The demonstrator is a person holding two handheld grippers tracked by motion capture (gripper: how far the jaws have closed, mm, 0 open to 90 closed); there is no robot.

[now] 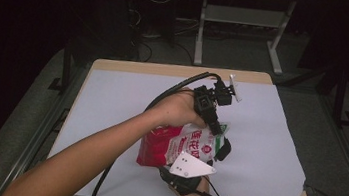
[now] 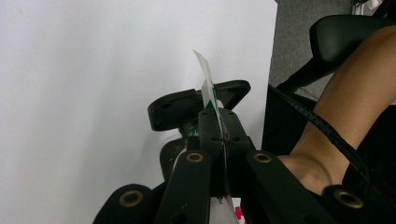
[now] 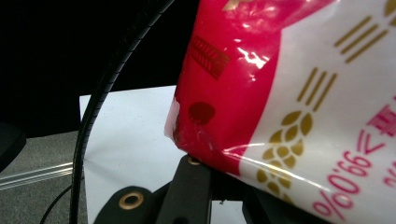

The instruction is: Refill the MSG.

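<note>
Pinching the thin green-and-white top edge of the red and white bag [image 1: 176,146], the left gripper [image 1: 218,133] has its jaws closed tight; the right gripper [image 1: 186,172] clamps the bag's lower red corner, holding it above the white-covered table [image 1: 112,95].

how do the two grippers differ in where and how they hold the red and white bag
The left gripper reaches down from above and clamps the thin top edge of the bag; the right gripper comes from the near side and pinches the bag's lower part. The right gripper carries a grey three-cornered plate facing the camera; the left gripper's plate points away. Both are shut on the bag, above the table.
</note>
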